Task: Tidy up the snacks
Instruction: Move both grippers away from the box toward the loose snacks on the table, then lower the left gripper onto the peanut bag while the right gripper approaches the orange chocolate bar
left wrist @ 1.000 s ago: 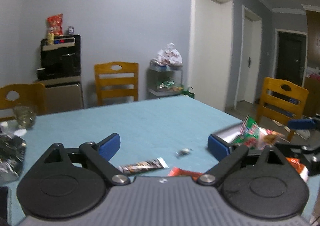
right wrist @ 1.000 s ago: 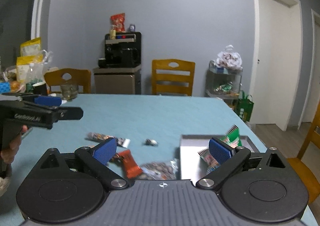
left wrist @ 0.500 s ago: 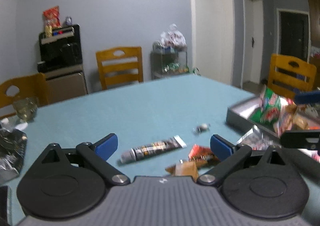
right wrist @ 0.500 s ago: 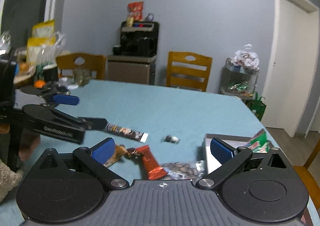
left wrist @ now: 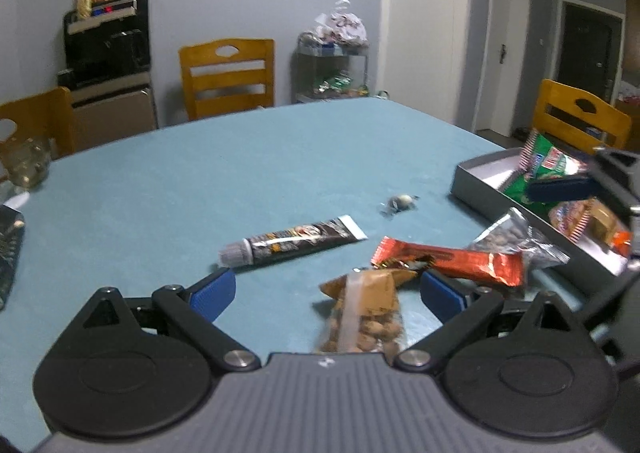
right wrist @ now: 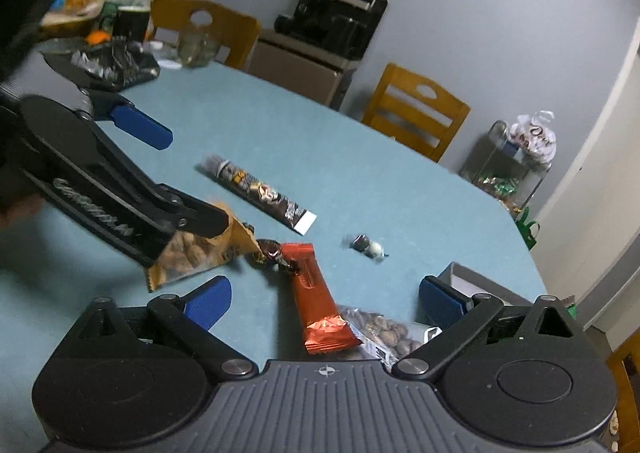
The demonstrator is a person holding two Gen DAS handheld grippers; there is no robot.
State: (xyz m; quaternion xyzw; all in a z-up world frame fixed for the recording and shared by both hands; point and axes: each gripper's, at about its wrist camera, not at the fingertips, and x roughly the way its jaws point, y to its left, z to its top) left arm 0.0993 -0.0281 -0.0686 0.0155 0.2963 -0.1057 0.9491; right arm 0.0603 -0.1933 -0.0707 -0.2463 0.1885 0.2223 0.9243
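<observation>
1. One teal desk (left wrist: 248,173) stretches ahead of both claws and carries all the loose snacks.
2. A grey tray (left wrist: 476,183) lies to the right of the left claw (left wrist: 326,291), with green and red packets (left wrist: 548,165) inside.
3. The left claw is spread wide, its blue pads on either side of a nut bag (left wrist: 366,313); whether they touch it is hard to tell.
4. The right claw (right wrist: 324,303) is also spread wide, holding nothing, with an orange bar (right wrist: 316,305) between its fingers.
5. A dark tube (left wrist: 292,241) lies ahead of the left claw.
6. A clear nut packet (right wrist: 390,333) touches the bar's right side.
7. A small wrapped candy (right wrist: 366,245) sits farther ahead, apart.
</observation>
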